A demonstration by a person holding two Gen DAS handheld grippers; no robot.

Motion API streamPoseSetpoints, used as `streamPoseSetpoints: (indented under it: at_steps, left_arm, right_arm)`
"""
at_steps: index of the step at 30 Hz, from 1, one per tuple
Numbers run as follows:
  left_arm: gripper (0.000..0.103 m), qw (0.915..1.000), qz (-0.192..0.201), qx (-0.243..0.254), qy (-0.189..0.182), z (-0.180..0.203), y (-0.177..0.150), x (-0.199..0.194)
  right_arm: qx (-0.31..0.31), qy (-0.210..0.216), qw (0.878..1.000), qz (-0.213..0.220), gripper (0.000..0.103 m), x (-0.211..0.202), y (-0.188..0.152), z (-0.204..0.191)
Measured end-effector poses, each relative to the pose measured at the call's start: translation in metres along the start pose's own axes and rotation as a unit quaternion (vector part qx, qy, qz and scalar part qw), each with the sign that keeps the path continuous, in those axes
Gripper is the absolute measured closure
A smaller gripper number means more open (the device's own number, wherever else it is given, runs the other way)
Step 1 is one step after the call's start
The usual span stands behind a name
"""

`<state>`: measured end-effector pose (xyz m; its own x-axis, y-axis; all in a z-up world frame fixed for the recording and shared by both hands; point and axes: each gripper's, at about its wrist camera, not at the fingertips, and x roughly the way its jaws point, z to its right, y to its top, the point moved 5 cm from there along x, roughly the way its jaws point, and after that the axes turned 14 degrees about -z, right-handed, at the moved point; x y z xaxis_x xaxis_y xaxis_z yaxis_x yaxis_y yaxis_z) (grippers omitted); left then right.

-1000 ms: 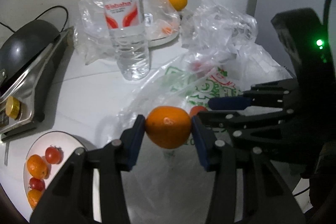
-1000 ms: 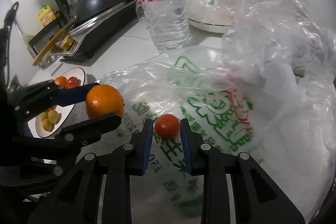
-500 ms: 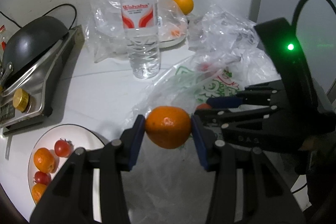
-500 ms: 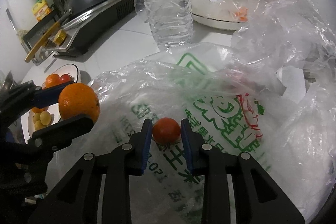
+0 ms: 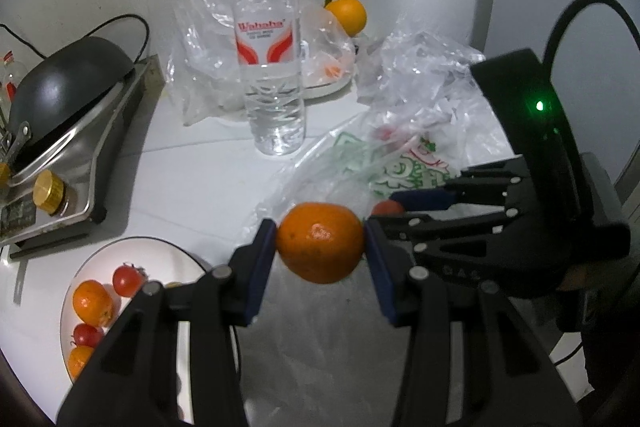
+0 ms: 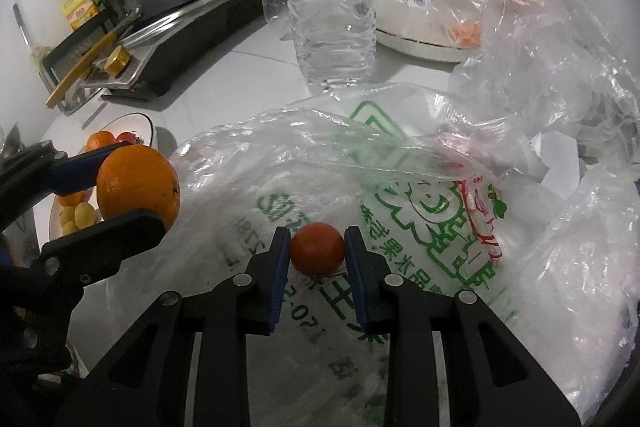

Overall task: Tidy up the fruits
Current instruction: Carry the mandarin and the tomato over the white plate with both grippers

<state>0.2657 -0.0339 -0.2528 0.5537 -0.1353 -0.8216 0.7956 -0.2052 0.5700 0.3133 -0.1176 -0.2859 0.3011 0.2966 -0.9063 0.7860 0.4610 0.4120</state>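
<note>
My left gripper (image 5: 320, 243) is shut on an orange mandarin (image 5: 320, 242), held in the air above the plastic bag (image 5: 384, 163). The mandarin (image 6: 138, 185) also shows at the left of the right wrist view. My right gripper (image 6: 317, 249) is shut on a small red tomato (image 6: 317, 247), lifted over the printed bag (image 6: 420, 211). In the left wrist view the tomato (image 5: 386, 207) peeks out behind the right gripper's fingers. A white plate (image 5: 160, 251) at lower left holds mandarins and tomatoes. Another mandarin (image 5: 347, 14) sits at the back.
A clear water bottle (image 5: 270, 67) stands at the centre back. A black electric grill (image 5: 60, 131) with a cord fills the left side. Crumpled clear bags (image 6: 560, 67) lie at the right, and a white dish (image 6: 420, 43) sits under a bag behind the bottle.
Both grippers have risen a little with their fruit, so more of the counter and the plate shows. Each grip has stayed the same.
</note>
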Motion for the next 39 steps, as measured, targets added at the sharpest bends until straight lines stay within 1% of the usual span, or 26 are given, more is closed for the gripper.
streamPoseSetpoints:
  at_steps: [23,33,39]
  left_arm:
    - [0.057,0.9999,0.016,0.004,-0.001,0.006,-0.022,-0.036]
    - [0.057,0.9996,0.026,-0.005,0.005,-0.002,-0.036,-0.053]
    - [0.057,0.9995,0.028,-0.014,0.009,-0.014,-0.049,-0.062]
  right_arm:
    - [-0.011,-0.011,0.999,0.035,0.073,-0.053,-0.019,-0.024]
    - [-0.018,-0.017,0.999,0.048,0.073,-0.069,-0.023,-0.042]
    - [-0.023,-0.020,0.998,0.055,0.073,-0.076,-0.024,-0.054]
